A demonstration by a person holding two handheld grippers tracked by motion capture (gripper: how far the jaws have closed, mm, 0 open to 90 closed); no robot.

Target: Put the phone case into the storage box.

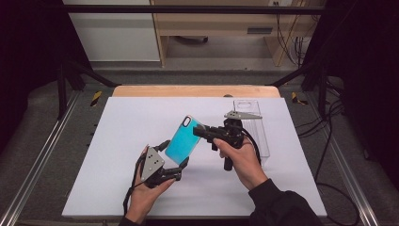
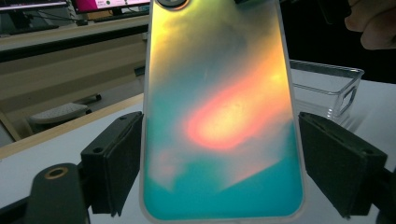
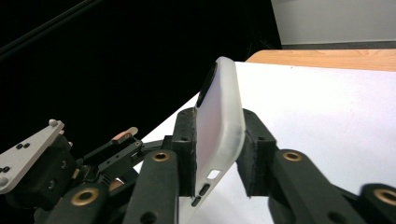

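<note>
While both grippers meet at the phone case (image 1: 185,140), the work looks like a handover or a two-handed hold above the white mat (image 1: 122,155). The left gripper (image 1: 172,158) has its jaws wide, one on each long edge of the case near the bottom end; in the left gripper view the pads (image 2: 114,163) stand at the edges, the left one seems to touch, and at the right one I cannot tell if a thin gap is there. The right gripper (image 1: 201,131) is narrow and pinches the case (image 3: 219,126) by its thickness at the camera end, front and back between the pads. A clear box (image 1: 256,134) lies on the mat beyond the right gripper. I judge the next move needs one gripper to keep a firm hold before the other lets go, otherwise the case may tilt or slip.
</note>
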